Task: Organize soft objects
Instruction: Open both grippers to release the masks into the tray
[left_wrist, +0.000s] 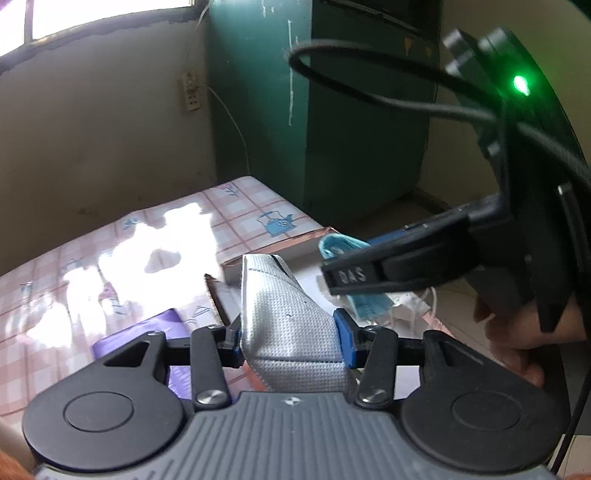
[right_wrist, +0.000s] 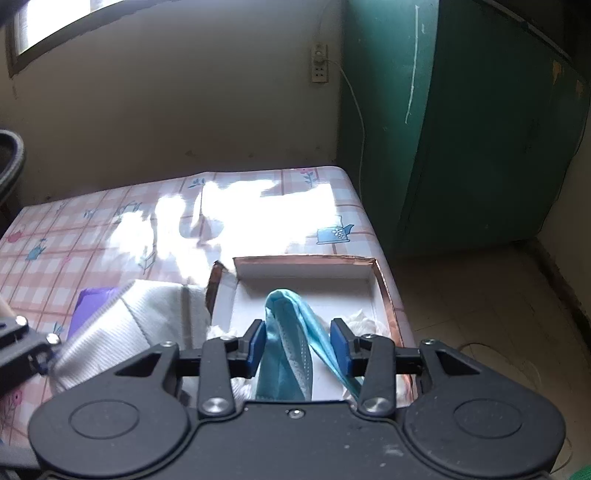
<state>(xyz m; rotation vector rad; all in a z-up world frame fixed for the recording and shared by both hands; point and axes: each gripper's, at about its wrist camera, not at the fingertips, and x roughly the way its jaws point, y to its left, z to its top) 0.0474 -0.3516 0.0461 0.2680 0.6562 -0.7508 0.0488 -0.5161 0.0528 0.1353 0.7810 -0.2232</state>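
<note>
Pink checked tablecloth (right_wrist: 92, 229) glares under window light; green cabinet (right_wrist: 461, 129) behind. Left gripper (left_wrist: 291, 338) clamps grey textured mask (left_wrist: 284, 317); right gripper (right_wrist: 297, 341) pinches crumpled blue mask (right_wrist: 284, 332) over shallow box (right_wrist: 384, 291).

My left gripper (left_wrist: 291, 338) clamps its blue pads on the grey mask (left_wrist: 284, 314) beside the cardboard box (right_wrist: 380, 280), while my right gripper (right_wrist: 298, 345) hangs above that box, jaws parted around the blue mask (right_wrist: 286, 339), fingers slanting downward.
</note>
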